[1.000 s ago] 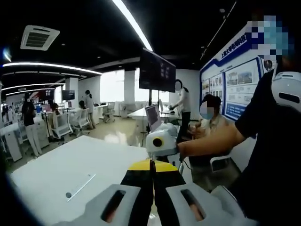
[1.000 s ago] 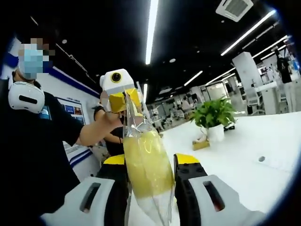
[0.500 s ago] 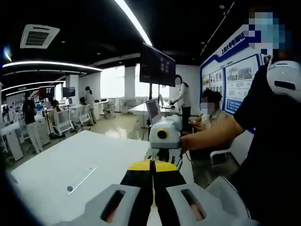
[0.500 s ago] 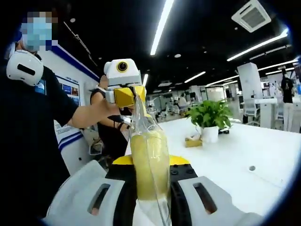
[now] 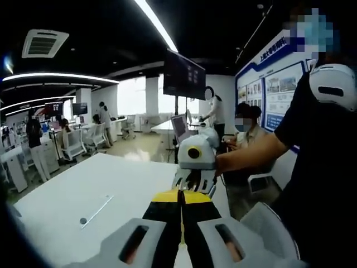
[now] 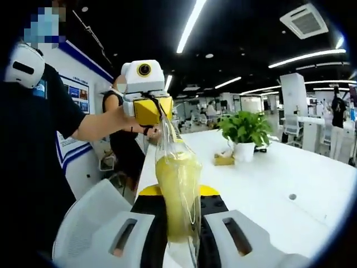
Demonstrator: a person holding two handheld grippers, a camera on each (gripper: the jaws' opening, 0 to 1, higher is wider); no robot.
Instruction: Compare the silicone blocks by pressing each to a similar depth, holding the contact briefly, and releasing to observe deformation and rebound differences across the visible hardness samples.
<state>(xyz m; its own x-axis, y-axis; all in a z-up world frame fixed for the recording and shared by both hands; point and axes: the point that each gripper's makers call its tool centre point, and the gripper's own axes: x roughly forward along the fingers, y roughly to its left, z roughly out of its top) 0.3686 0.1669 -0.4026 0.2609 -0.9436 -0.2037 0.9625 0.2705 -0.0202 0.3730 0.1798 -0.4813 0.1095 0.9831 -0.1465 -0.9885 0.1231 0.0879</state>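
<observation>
Looking along the left gripper in the left gripper view: its black, yellow-tipped fingers are pressed together, with only a thin pale sliver showing in the seam between them. What that sliver is cannot be told here. Beyond the tips, the right gripper faces back, white-bodied, held up over the near edge of the white desk. A person's arm reaches to it from the right. On the desk lie a thin light strip and a small round dark spot. A dark monitor on a stand stands behind.

Right gripper view: a yellow silicone block in a clear plastic bag stands upright between the right gripper's fingers, which pinch its lower part. The bag's top narrows upward into the yellow tips of the left gripper, which are closed on the film. The block is held in the air, above the desk, stretched between the two grippers. A potted plant in a white pot sits farther along the desk, with a small yellowish box just beside it.
</observation>
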